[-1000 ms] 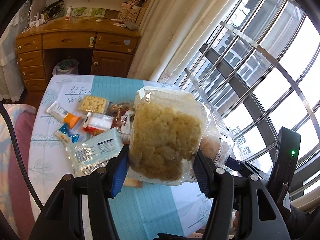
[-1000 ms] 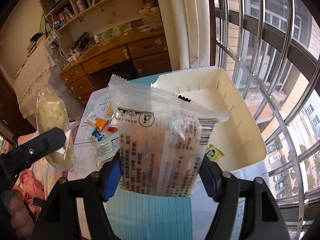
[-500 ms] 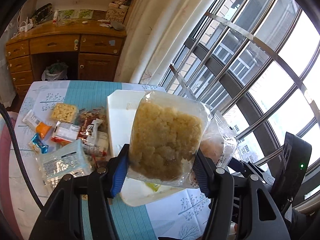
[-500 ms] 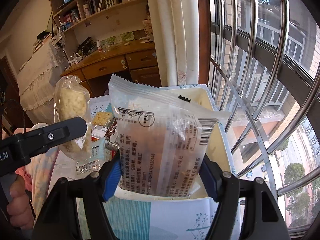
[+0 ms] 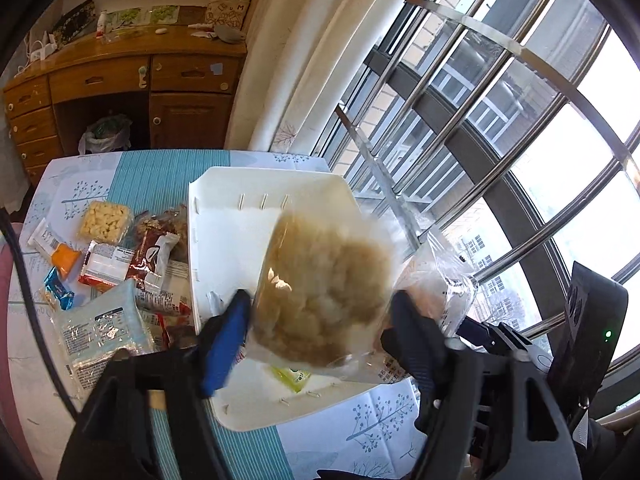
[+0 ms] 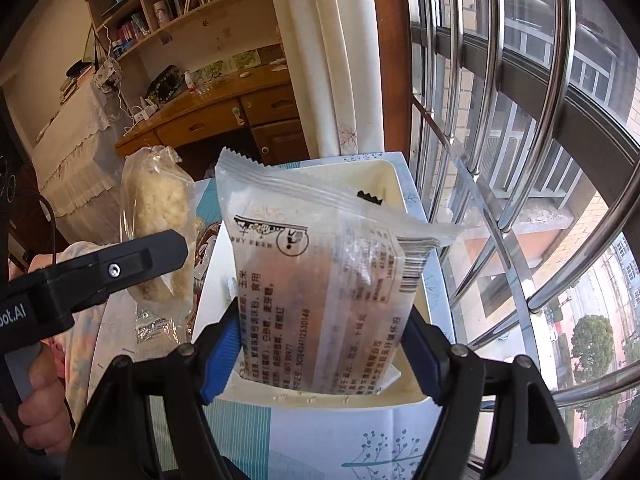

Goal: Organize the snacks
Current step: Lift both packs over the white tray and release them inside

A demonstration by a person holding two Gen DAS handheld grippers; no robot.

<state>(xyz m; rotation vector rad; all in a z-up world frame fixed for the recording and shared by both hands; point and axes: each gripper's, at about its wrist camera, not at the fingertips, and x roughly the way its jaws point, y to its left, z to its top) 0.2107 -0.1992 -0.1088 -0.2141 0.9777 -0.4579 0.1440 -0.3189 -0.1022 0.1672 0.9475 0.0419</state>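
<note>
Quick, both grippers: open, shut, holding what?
Left gripper: jaws opening, rice-puff snack bag between them, slipping free.
Right gripper: jaws opening, printed snack packet between them.

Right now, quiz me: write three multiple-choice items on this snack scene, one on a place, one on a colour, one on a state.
1. The white bin stands: A on the floor; B on the table; C on the desk.
2. The small packet lying in the bin is: A yellow-green; B purple; C black.
3. The desk drawers are: A pulled out; B missing; C shut.

Key: 1 B, the table shows all around it; 2 A, its colour stands out against the bin's white floor; 3 C, every front sits flush.
</note>
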